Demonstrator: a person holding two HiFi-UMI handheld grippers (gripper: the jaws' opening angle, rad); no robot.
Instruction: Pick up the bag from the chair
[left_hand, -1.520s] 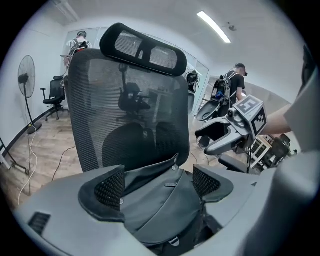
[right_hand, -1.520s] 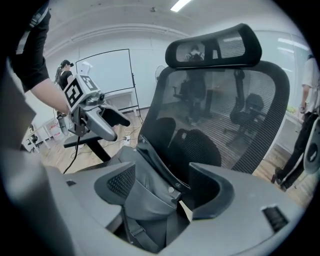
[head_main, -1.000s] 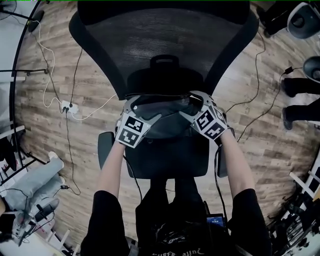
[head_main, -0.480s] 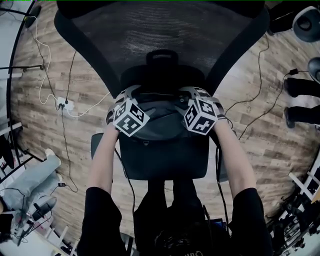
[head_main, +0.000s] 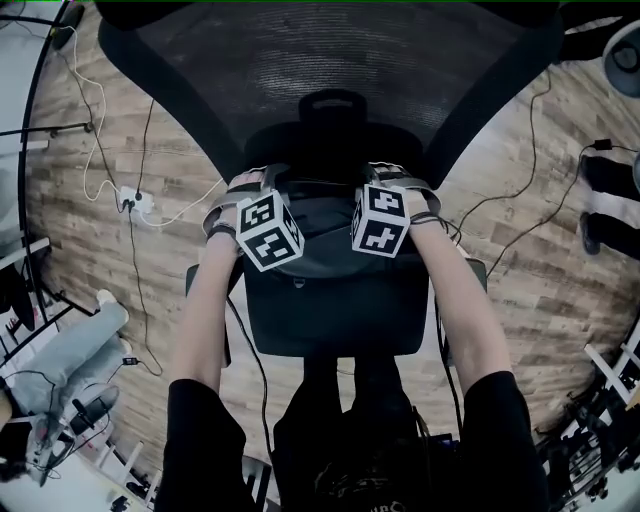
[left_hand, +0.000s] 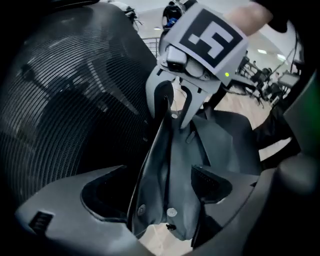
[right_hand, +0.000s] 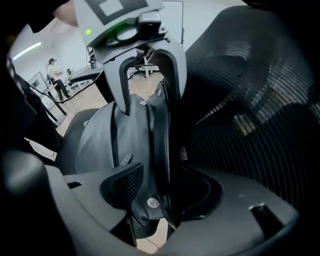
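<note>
A dark grey bag (head_main: 322, 250) lies on the seat of a black office chair (head_main: 330, 315), against its mesh back (head_main: 330, 50). Both grippers hold the bag's top edge. My left gripper (head_main: 258, 198) is shut on the bag's left end, where folded fabric (left_hand: 167, 170) is pinched between its jaws (left_hand: 165, 200). My right gripper (head_main: 390, 190) is shut on the right end, clamping the edge of the bag (right_hand: 135, 135) in its jaws (right_hand: 157, 197). Each gripper view shows the other gripper facing it across the bag. A black loop handle (head_main: 332, 103) sticks up behind the bag.
White cables and a power strip (head_main: 135, 208) lie on the wood floor at the left. Black cables and a person's shoes (head_main: 610, 215) are at the right. Grey equipment (head_main: 60, 370) sits at the lower left. The chair's armrests flank the seat.
Both grippers have moved closer together and toward the chair's back, still gripping the bag. The bag's top is bunched up between them.
</note>
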